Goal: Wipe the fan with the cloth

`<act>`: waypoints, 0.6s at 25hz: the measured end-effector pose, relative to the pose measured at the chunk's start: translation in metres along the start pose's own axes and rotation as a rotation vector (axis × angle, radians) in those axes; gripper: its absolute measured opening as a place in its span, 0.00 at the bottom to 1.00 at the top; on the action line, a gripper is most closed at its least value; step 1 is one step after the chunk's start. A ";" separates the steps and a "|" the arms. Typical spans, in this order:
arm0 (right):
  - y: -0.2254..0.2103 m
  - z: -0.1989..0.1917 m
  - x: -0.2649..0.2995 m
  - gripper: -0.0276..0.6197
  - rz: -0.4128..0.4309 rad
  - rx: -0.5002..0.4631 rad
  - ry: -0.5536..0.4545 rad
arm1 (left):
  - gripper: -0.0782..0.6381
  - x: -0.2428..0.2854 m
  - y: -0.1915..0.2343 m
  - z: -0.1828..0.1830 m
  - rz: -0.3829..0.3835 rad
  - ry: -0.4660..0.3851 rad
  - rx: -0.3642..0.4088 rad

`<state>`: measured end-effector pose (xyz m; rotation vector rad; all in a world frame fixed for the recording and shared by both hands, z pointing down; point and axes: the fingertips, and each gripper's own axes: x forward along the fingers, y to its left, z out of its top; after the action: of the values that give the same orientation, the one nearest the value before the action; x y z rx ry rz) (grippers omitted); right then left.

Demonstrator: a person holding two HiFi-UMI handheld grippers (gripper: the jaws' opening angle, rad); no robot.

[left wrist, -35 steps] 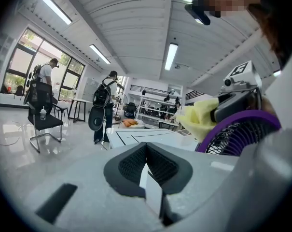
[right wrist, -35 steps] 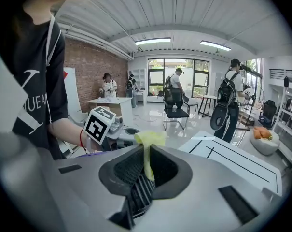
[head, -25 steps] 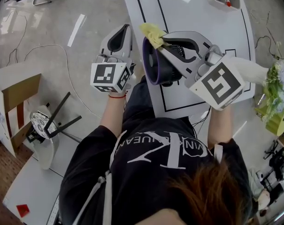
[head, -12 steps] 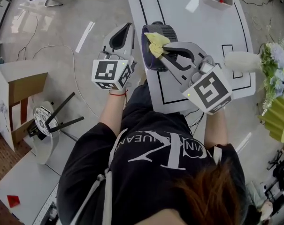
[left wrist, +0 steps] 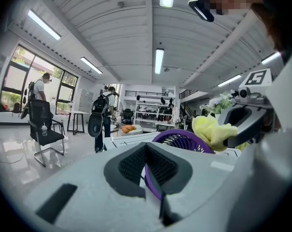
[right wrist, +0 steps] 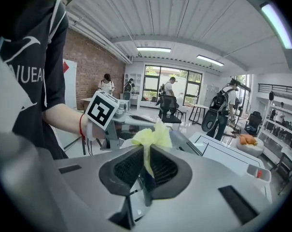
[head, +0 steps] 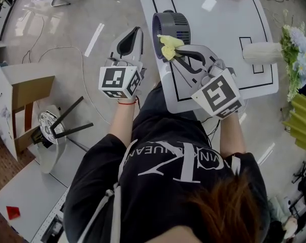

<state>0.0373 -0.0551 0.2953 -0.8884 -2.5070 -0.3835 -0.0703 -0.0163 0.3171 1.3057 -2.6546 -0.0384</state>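
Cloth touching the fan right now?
Cannot tell. In the head view and the left gripper view the cloth overlaps the fan rim, but neither shows contact or a gap.

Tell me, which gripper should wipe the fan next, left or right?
Probably the right gripper: its jaws pinch the yellow cloth close by the fan. The left gripper is shut on nothing, off to the fan's side.

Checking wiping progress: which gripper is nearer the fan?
Right. The right gripper holds the cloth at the near rim of the fan; the left gripper hangs shut beside it, apart.
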 end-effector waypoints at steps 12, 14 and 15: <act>0.019 -0.028 0.014 0.10 -0.057 -0.036 0.046 | 0.12 -0.029 -0.011 0.005 -0.013 -0.014 0.030; 0.023 -0.030 0.016 0.10 -0.078 -0.037 0.040 | 0.12 -0.038 -0.010 0.006 -0.025 -0.003 0.048; 0.025 -0.030 0.017 0.10 -0.088 -0.036 0.037 | 0.12 -0.042 -0.009 0.006 -0.029 0.003 0.054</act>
<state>0.0519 -0.0396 0.3324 -0.7786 -2.5183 -0.4702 -0.0398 0.0109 0.3041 1.3589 -2.6516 0.0318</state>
